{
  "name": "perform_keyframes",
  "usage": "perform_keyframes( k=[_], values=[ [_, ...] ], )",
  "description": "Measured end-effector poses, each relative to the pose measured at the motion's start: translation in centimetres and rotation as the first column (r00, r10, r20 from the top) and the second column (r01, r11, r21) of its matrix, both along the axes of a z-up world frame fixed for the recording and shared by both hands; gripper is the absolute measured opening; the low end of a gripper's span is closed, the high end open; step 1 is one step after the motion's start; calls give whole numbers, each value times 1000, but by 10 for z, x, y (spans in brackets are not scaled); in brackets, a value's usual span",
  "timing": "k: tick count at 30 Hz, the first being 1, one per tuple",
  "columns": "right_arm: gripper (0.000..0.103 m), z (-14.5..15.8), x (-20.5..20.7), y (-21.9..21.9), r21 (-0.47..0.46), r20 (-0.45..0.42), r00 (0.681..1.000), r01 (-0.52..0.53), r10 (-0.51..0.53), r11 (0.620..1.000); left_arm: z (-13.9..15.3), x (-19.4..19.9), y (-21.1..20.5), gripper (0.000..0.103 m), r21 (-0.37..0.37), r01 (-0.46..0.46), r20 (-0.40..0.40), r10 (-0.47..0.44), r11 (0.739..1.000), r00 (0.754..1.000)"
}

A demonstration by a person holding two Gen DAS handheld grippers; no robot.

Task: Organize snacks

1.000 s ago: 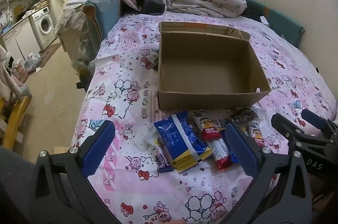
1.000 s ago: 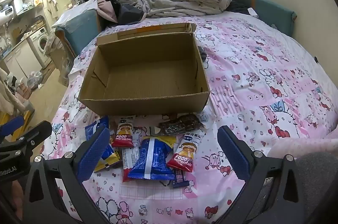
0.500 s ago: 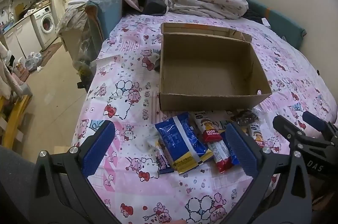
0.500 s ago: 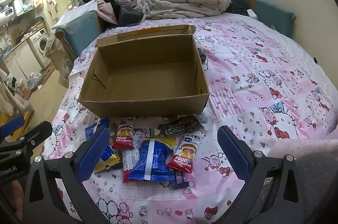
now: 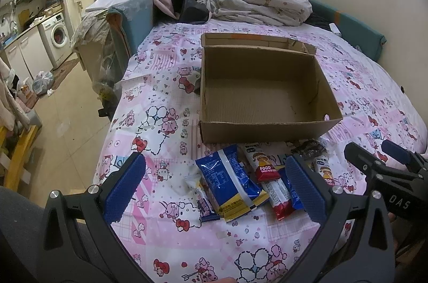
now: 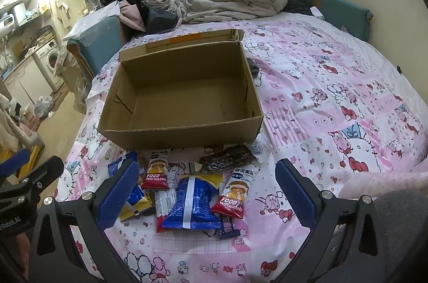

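Your left tongs (image 5: 214,188) hang over the near edge of the bed with their blue pads wide apart and nothing between them. Your right tongs (image 6: 204,193) are spread just as wide, also holding nothing, and each pair shows at the edge of the other's view.

Just beyond the pads the snacks lie in a loose, overlapping heap on the pink cartoon-print bedsheet (image 6: 334,106). Nearest you in the right wrist view is a blue foil packet (image 6: 191,202) with a pale seam down its back, lying over a yellow-edged wrapper. Touching its right side is a red-and-white sweet rice cake pack (image 6: 234,192); a second sweet rice cake pack (image 6: 157,169) lies to the left, closer to the box. In the left wrist view another blue packet with a yellow end (image 5: 230,182) lies at the heap's left, partly over a small dark bar whose label is too small to read. A clear bag of dark brown pieces (image 6: 227,158) lies at the far right of the heap, just short of the box.

Behind the heap stands the open cardboard box (image 6: 184,133), its floor bare, its front wall almost touching the nearest packs. Past it, a crumpled grey blanket (image 6: 235,2) is bunched at the far end of the bed.
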State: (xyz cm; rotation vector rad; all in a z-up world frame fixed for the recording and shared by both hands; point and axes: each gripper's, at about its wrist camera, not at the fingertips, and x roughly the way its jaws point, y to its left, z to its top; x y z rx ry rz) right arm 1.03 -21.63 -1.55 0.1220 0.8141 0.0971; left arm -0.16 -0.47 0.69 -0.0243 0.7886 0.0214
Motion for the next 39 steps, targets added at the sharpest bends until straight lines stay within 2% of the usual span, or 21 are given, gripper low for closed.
perform_keyframes(
  k=[39],
  values=[
    [103, 0, -1, 1, 2, 1, 1000, -2, 2, 1000, -4, 0, 6, 103, -7, -15, -10, 15, 1000, 1000]
  ],
)
